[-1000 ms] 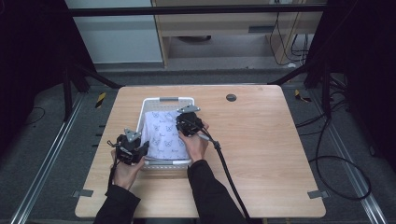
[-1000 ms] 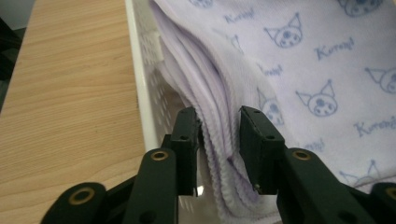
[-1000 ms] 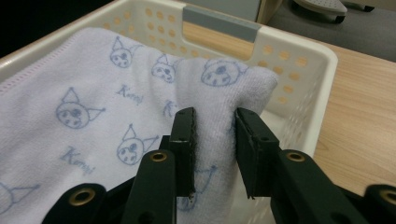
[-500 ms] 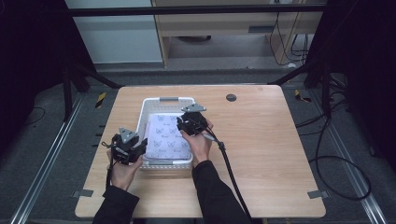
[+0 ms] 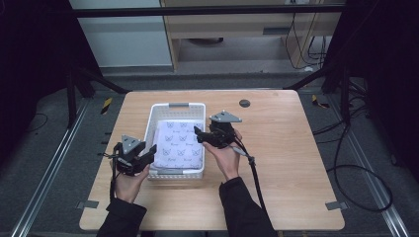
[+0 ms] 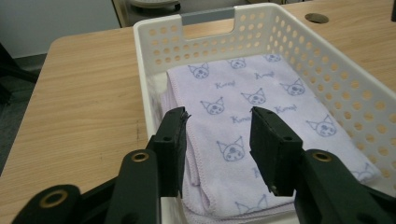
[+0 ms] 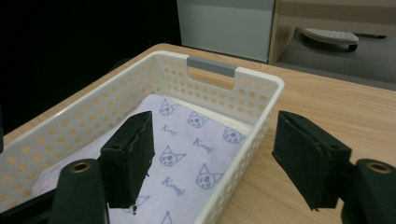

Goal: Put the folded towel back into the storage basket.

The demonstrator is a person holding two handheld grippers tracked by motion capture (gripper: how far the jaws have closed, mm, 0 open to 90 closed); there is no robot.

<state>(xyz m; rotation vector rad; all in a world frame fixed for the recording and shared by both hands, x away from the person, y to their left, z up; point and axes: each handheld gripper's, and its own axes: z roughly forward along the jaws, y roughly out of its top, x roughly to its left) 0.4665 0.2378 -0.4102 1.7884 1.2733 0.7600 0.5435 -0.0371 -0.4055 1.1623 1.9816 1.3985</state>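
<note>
Lying folded in the white basket [image 5: 174, 106], the lilac towel [image 5: 179, 143] rests untouched.

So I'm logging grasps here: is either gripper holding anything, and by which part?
Nothing is held. Both grippers, left and right, have just been opening and stand empty over the folded towel lying in the basket.
</note>
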